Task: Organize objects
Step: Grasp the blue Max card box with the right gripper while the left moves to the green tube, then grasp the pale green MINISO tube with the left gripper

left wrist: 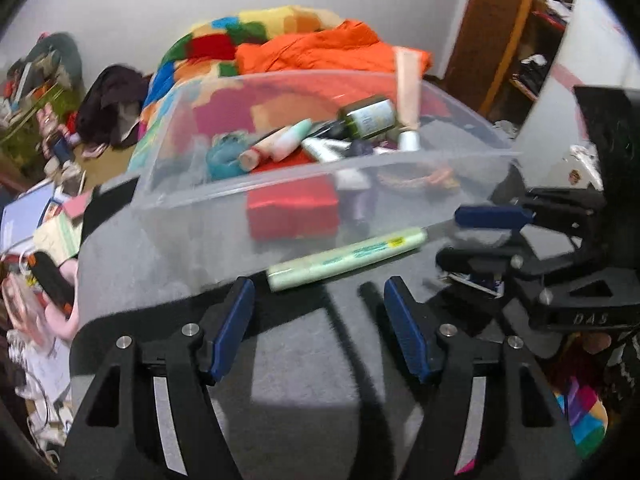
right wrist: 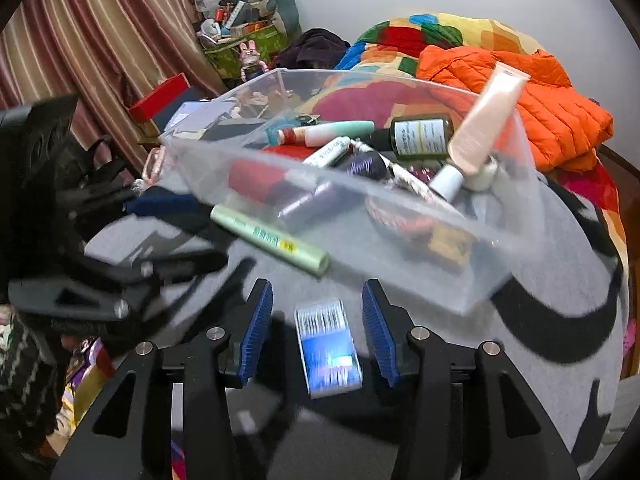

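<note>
A clear plastic bin [left wrist: 280, 208] [right wrist: 440, 256] stands on a grey and black blanket. It holds tubes, a dark green bottle [left wrist: 370, 117] [right wrist: 424, 136], a tall peach tube [right wrist: 484, 120] and a red box [left wrist: 292, 210]. A pale green tube [left wrist: 346, 258] [right wrist: 272, 238] lies on the blanket in front of the bin. My left gripper [left wrist: 320, 316] is open just short of that tube. My right gripper [right wrist: 318, 328] is open, with a small blue and white box [right wrist: 328, 350] lying between its fingers. The right gripper also shows in the left wrist view [left wrist: 476, 240].
Behind the bin lie an orange jacket [left wrist: 320, 50] [right wrist: 532, 92] and a many-coloured quilt [left wrist: 248, 28]. Clutter covers the floor at left [left wrist: 36, 216]. A wooden shelf [left wrist: 520, 40] stands at right. Striped curtains [right wrist: 80, 40] hang at left.
</note>
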